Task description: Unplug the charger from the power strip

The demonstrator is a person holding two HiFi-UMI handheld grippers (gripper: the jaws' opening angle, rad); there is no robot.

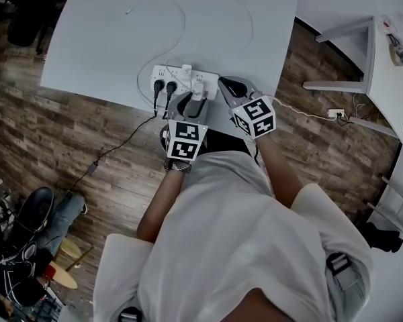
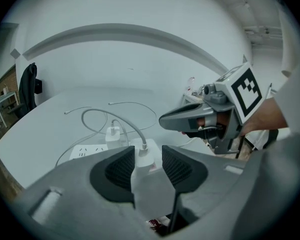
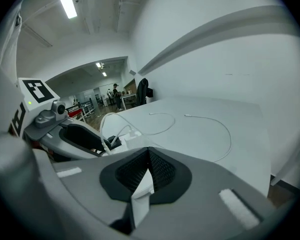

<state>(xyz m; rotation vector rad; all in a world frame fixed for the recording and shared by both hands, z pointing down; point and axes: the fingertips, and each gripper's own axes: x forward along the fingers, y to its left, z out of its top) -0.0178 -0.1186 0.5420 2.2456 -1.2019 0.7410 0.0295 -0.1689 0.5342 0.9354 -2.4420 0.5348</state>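
A white power strip [image 1: 162, 73] lies near the front edge of the white table [image 1: 107, 39]. Two white chargers are plugged into it: the near one [image 1: 199, 89] with a cable from its top, and a farther one [image 1: 187, 69]. My left gripper [image 1: 191, 104] hangs just in front of the strip. In the left gripper view its jaws stand open [image 2: 143, 151], and the near charger [image 2: 142, 160] shows in the gap with its sides free of the pads. My right gripper [image 1: 227, 86] hovers to the right of the strip, its tips [image 3: 149, 153] shut together on nothing.
Two black plugs [image 1: 164, 86] fill the strip's left sockets, their cords dropping to the wood floor. Loose white cables [image 1: 215, 12] curl over the table behind the strip. Another socket block [image 1: 336, 114] lies on the floor at the right, beside a white desk [image 1: 389, 79].
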